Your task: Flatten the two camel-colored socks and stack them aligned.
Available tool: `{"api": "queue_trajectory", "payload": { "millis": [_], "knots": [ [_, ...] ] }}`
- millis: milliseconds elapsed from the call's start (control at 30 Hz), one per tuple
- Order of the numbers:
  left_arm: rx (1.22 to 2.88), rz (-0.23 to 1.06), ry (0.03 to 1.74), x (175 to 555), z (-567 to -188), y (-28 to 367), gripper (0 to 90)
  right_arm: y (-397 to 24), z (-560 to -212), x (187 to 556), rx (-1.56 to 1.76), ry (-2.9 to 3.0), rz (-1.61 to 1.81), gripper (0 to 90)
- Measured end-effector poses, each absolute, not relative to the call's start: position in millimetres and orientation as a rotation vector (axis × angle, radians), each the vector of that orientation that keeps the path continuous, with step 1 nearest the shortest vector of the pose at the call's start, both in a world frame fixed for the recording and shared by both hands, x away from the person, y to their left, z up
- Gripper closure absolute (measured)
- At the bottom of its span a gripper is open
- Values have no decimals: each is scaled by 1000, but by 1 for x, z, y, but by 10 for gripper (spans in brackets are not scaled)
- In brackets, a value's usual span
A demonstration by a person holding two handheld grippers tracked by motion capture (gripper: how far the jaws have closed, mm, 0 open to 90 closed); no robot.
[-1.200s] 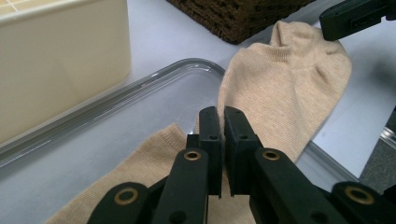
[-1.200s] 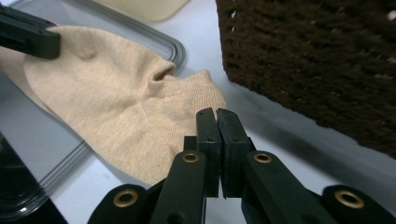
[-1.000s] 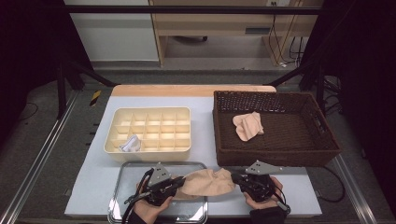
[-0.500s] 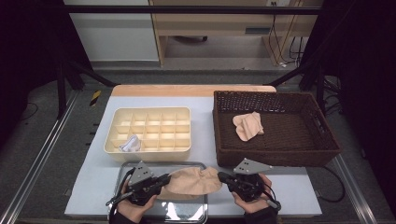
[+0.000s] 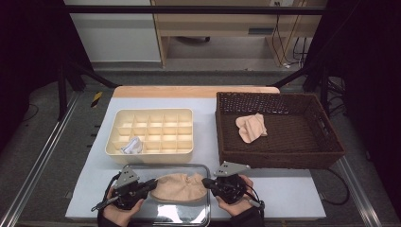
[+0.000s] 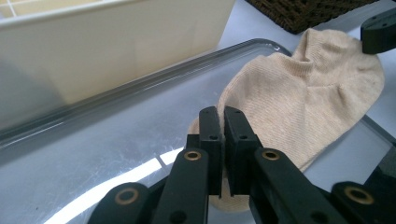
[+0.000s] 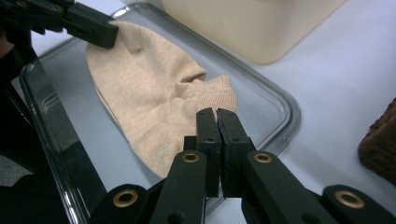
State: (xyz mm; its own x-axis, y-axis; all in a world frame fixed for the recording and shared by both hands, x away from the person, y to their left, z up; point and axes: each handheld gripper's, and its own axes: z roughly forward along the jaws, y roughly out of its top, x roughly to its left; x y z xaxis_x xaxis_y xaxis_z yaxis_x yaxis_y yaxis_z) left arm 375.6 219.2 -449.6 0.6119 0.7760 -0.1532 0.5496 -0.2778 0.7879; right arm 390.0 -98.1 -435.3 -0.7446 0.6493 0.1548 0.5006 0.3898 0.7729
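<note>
Sock [image 5: 179, 187], beige and short, lies flat on the clear tray [image 5: 204, 215] at the near edge of the desk [image 5: 293, 198], with its long axis running side to side across the tray, from one gripper to the other. The left gripper [image 5: 152, 183] has its jaws closed on the end of the sock at that side; the left gripper view shows the fabric [image 6: 303, 100] pinched between the two black jaws. The right gripper [image 5: 206, 182] has the opposite end, the bunched cuff edge, clamped between nearly closed jaws, as the right gripper view shows [image 7: 163, 102]. So the sock is stretched between both hands, each equally near to its own end, and neither end lies free.

Beyond the tray, just behind it, stands the cream divided box [image 5: 187, 150], with a small white bundle [image 5: 131, 145] in one of its near left compartments. To the right of that box, well apart from the tray, sits the dark woven basket [image 5: 283, 158], holding a second beige sock [image 5: 251, 126]. Judging by this layout, any fold would bring one end over along that side-to-side axis, and the box lies straight ahead of the held sock.
</note>
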Motion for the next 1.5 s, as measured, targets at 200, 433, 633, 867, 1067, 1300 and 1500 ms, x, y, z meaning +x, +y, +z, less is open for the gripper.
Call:
{"api": "queue_trajectory", "payload": {
  "millis": [200, 433, 633, 867, 1067, 1300, 1500],
  "knots": [
    [1986, 334, 1057, 377, -454, 218, 860, -97, -447, 393, 1061, 2494, 1244, 890],
    [1983, 327, 1059, 376, -453, 220, 860, -94, -454, 393, 1065, 2511, 1221, 888],
    [1970, 294, 1051, 375, -451, 222, 859, -92, -457, 395, 1079, 2508, 1204, 888],
    [1990, 341, 1038, 369, -451, 221, 857, -91, -454, 394, 1066, 2501, 1228, 888],
    [2031, 424, 1066, 372, -461, 221, 746, -85, -463, 395, 1073, 2521, 1190, 862],
    [2008, 439, 1076, 374, -462, 224, 626, -87, -467, 394, 1116, 2482, 1258, 739],
    [2056, 415, 1091, 377, -470, 223, 684, -81, -477, 393, 1115, 2501, 1230, 694]
  ]
}}
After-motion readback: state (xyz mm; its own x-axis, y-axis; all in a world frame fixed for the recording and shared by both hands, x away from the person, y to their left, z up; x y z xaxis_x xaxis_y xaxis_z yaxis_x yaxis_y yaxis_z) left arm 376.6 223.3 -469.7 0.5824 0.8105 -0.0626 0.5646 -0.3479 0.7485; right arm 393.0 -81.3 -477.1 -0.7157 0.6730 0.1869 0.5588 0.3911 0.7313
